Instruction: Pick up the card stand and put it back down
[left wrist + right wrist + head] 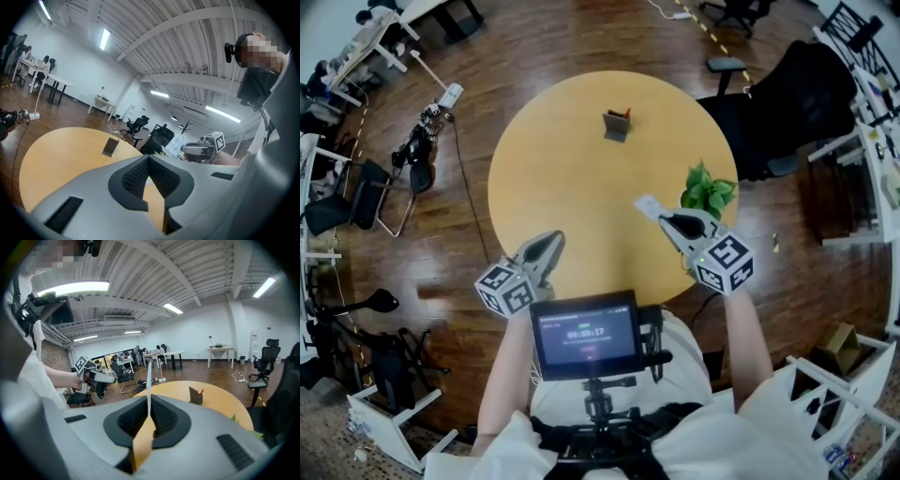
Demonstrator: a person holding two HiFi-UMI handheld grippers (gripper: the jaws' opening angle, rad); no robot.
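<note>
A small grey card stand (617,125) with a red tip stands on the far side of the round yellow table (553,169). It also shows in the left gripper view (110,146) and the right gripper view (195,395). My right gripper (661,214) hangs over the table's near right edge, shut on a thin white card (647,205), seen edge-on between its pads (148,380). My left gripper (548,248) hovers at the near left edge, its jaws (149,158) closed together with nothing between them. Both grippers are well short of the stand.
A green potted plant (708,192) sits at the table's right rim beside my right gripper. A black office chair (787,103) stands to the right, folding chairs (366,197) to the left. A phone on a chest mount (586,333) fills the lower middle.
</note>
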